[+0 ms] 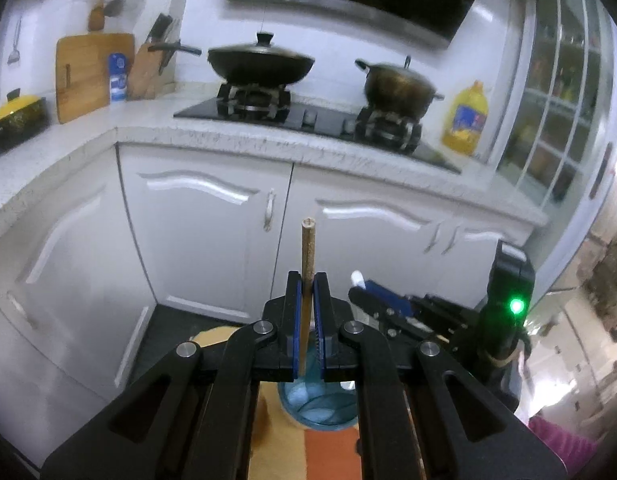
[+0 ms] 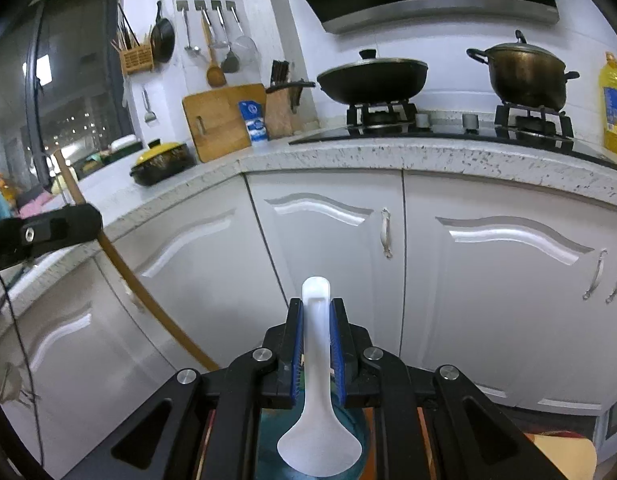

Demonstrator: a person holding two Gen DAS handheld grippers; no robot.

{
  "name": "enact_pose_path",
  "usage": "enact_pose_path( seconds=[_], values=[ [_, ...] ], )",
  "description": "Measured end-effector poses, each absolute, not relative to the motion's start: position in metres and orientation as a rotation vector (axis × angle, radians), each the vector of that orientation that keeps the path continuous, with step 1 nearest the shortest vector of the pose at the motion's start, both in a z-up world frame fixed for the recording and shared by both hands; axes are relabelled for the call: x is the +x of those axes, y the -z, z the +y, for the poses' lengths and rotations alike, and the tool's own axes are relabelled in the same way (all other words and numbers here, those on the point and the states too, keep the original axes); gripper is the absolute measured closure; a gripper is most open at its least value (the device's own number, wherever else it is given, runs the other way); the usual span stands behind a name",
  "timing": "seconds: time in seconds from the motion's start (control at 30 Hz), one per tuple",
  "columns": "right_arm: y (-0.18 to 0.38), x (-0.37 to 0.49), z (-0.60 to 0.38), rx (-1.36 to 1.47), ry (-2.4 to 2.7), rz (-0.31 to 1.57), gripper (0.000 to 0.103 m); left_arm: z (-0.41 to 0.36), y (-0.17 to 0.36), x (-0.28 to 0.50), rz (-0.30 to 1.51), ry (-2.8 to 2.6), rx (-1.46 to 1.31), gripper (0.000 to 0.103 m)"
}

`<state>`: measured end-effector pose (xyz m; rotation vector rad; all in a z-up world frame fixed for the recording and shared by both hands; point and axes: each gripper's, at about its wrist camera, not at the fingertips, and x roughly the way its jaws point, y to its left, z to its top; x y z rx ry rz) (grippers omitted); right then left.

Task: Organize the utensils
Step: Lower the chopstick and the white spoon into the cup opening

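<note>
Black linkages fill the bottom of both wrist views. Left tool [image 1: 307,280] is nearly closed, its blue pads clamped on a thin wooden stick [image 1: 307,248], probably a chopstick or utensil handle, which stands upright and pokes out above the fingertips. Right tool [image 2: 316,306] is closed on the handle of a white plastic spoon [image 2: 317,412]; the handle tip points up and the bowl hangs down toward the camera. Below both tools sits a blue glass container [image 1: 318,406], seemingly the holder for the utensils.

Both utensils look light and stiff. The stick is narrow and could pivot in the pads; the spoon's smooth plastic may slip, so a mid-handle hold suits it.

Both tools point forward and slightly downward toward white cabinet doors [image 2: 332,248], side by side and close together. Beyond them, a speckled surface [image 2: 348,158] carries a stove and pots.
</note>
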<state>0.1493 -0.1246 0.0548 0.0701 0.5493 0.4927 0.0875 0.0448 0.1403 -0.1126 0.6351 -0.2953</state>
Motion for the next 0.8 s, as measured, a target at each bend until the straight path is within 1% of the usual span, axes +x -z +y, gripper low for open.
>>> enact_pose_path(
  seconds=[0.17, 0.3, 0.5, 0.7, 0.8],
  values=[
    [-0.032, 0.156, -0.118, 0.034, -0.507, 0.561, 0.091, 0.041, -0.109, 0.099, 0.702, 0.288, -0.113, 0.099],
    [-0.030, 0.156, -0.115, -0.002, -0.525, 0.547, 0.091, 0.039, -0.093, 0.101, 0.738, 0.280, -0.125, 0.099],
    [-0.045, 0.156, -0.108, -0.089, -0.544, 0.494, 0.091, 0.037, -0.085, 0.099, 0.747, 0.277, -0.137, 0.099],
    [-0.026, 0.150, -0.100, -0.139, -0.561, 0.528, 0.091, 0.035, -0.078, 0.101, 0.769, 0.270, -0.139, 0.099],
    [-0.029, 0.146, -0.107, -0.118, -0.565, 0.523, 0.091, 0.035, -0.074, 0.103, 0.781, 0.266, -0.145, 0.099]
  ],
)
